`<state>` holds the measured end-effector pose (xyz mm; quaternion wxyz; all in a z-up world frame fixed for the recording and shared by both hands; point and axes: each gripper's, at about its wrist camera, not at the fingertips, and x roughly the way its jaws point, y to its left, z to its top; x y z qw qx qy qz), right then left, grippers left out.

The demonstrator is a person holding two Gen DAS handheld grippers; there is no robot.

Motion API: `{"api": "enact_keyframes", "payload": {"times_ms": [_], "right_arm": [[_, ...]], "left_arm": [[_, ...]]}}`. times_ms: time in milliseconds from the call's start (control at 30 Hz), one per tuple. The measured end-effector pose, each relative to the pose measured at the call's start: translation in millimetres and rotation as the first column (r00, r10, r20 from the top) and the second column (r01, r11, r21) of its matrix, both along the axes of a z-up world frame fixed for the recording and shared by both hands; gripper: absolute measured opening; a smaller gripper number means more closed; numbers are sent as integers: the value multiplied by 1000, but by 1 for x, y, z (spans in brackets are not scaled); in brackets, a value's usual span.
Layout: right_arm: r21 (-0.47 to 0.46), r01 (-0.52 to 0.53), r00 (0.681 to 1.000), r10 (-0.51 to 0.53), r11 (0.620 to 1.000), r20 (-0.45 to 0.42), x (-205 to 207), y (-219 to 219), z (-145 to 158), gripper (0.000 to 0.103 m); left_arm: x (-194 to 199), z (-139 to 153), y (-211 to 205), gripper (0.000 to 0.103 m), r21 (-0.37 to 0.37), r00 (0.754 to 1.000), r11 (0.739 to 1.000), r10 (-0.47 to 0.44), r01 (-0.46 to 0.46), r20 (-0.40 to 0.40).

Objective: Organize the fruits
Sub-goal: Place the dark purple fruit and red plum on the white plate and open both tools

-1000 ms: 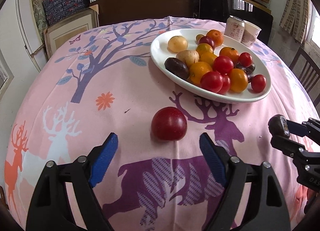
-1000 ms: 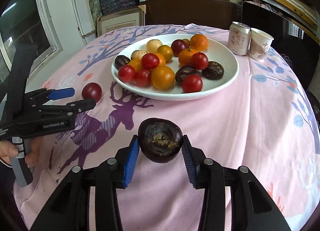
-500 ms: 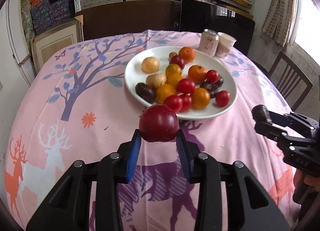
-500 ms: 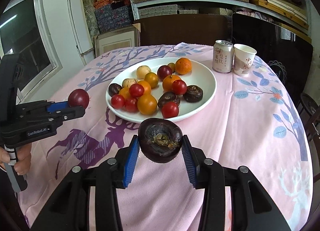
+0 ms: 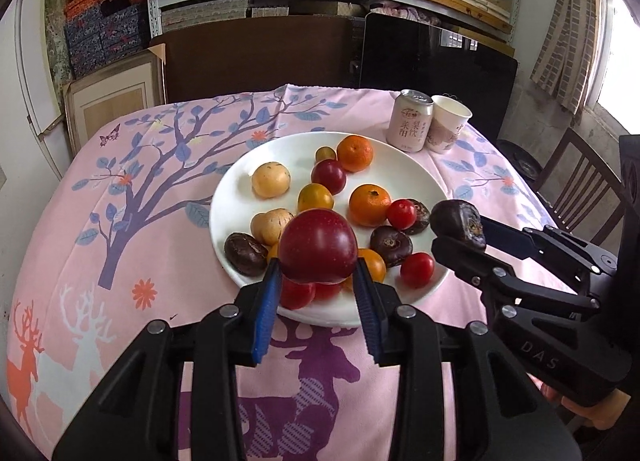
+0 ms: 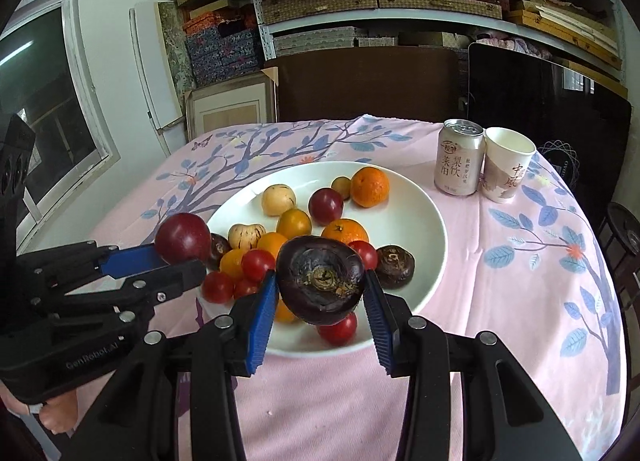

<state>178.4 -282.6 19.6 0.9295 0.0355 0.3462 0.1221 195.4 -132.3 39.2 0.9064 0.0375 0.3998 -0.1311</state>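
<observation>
A white plate (image 5: 404,173) (image 6: 416,217) on the pink tablecloth holds several fruits: oranges, red tomatoes, yellow ones, pale ones and dark brown ones. My left gripper (image 5: 317,285) is shut on a dark red plum (image 5: 318,246) and holds it above the plate's near rim; it shows at the left of the right wrist view (image 6: 183,238). My right gripper (image 6: 320,297) is shut on a dark purple water chestnut (image 6: 320,279) above the plate's near edge; it also shows in the left wrist view (image 5: 458,221).
A drink can (image 5: 410,120) (image 6: 460,157) and a paper cup (image 5: 448,129) (image 6: 506,165) stand behind the plate at the right. A wooden chair (image 5: 580,181) is beyond the table's right edge. Shelves and a framed picture (image 5: 116,101) stand behind the table.
My left gripper closed on the red plum that lay on the cloth and lifted it towards the plate. Both grippers rose and moved forward over the plate's near rim.
</observation>
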Motion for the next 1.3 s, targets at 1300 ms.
{"api": "enact_keyframes", "payload": {"times_ms": [1300], "right_arm": [[66, 110, 992, -106, 992, -64, 44, -3, -24, 60]], "left_arm": [[49, -28, 4, 44, 11, 991, 994, 112, -112, -69]]}}
